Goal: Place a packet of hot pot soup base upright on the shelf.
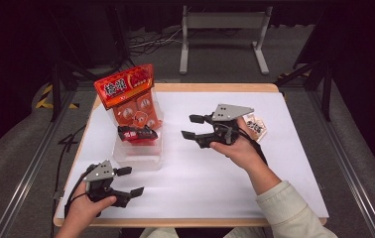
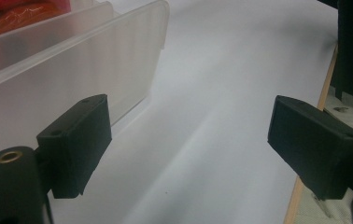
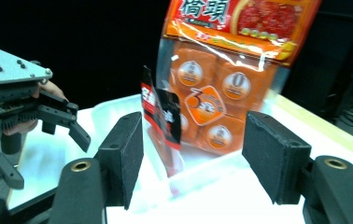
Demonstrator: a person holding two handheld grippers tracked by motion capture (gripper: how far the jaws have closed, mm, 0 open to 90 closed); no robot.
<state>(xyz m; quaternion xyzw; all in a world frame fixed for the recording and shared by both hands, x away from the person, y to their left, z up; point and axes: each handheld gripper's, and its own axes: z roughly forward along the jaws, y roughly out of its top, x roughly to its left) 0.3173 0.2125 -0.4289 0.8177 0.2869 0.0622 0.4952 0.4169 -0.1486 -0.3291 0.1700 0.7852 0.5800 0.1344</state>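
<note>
Two packs sit in the clear plastic bin [image 1: 138, 157]: tall orange snack bag [image 1: 131, 96], small red-black packet [image 1: 137, 134]. Small white packet [image 1: 255, 125] at 3 o'clock of the right gripper [image 1: 191, 127] is left. Both right and left gripper [image 1: 130, 181] gape empty.

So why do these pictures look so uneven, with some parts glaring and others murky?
High view: the white table top is brightly lit while the room behind is nearly black. Left gripper view: soft, and the clear plastic bin looks washed out. Right gripper view: glare streaks the orange snack bag, and the near pads look grainy.
</note>
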